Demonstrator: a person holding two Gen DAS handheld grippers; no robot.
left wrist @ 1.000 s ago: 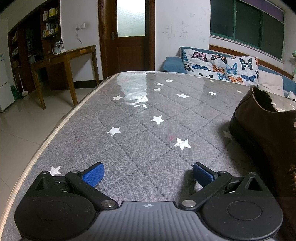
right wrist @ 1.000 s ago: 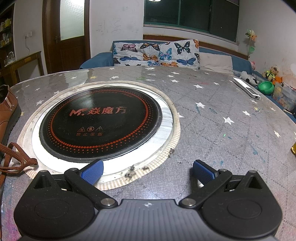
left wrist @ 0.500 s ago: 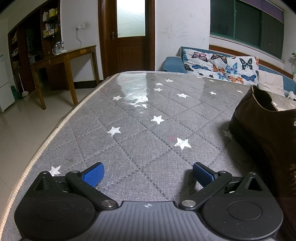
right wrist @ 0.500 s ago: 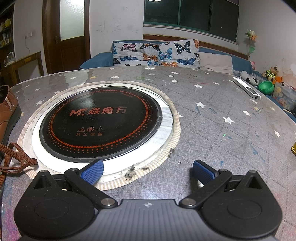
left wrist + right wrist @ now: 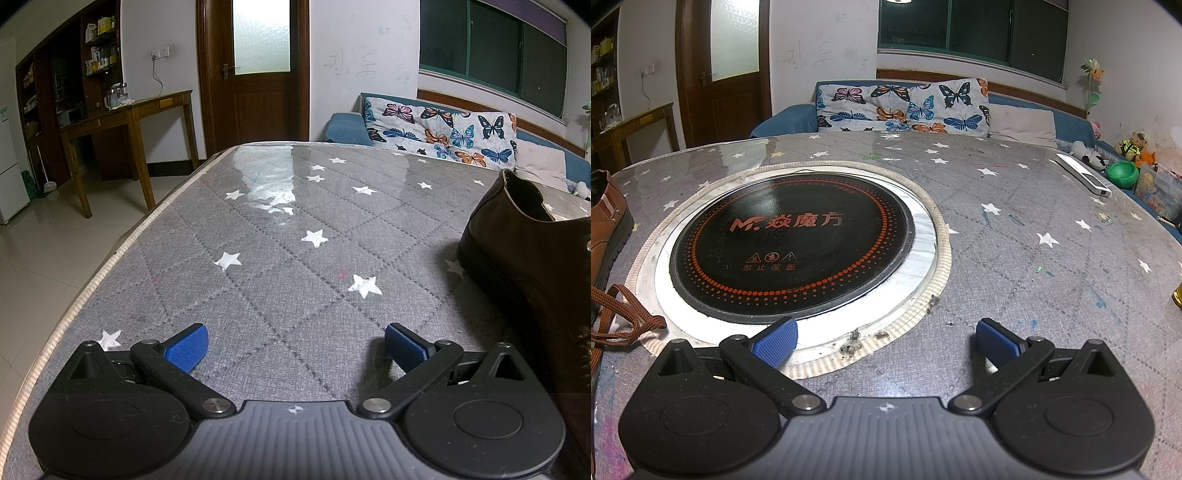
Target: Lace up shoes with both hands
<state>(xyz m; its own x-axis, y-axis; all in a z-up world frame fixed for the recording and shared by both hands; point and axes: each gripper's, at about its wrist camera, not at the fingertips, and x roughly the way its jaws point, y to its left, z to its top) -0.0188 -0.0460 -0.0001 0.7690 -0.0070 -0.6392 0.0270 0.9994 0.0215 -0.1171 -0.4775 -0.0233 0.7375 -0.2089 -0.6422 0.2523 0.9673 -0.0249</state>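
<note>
Lettering on the round black cooktop read "Mr." followed by three Chinese characters in orange, with three warning icons and a line of four smaller characters beneath; rings of orange dots circled the glass disc. A pale metal ring and a ribbed beige border framed it, set into the table, whose grey quilted cloth with white stars lay under a glossy clear cover.

Brown leather shoe sat at 3 o'clock in the left wrist view, heel and open collar toward the far side of the table, long axis running from near to far; the toe was out of frame. In the right wrist view it showed at 9 o'clock, tan, with a thick dark sole. Brown woven shoelace lay loose at 8 o'clock, touching the cooktop's beige border.

Left gripper had its blue ribbed pads spread wide, nothing between them. Right gripper was likewise spread and empty, above the table.
</note>
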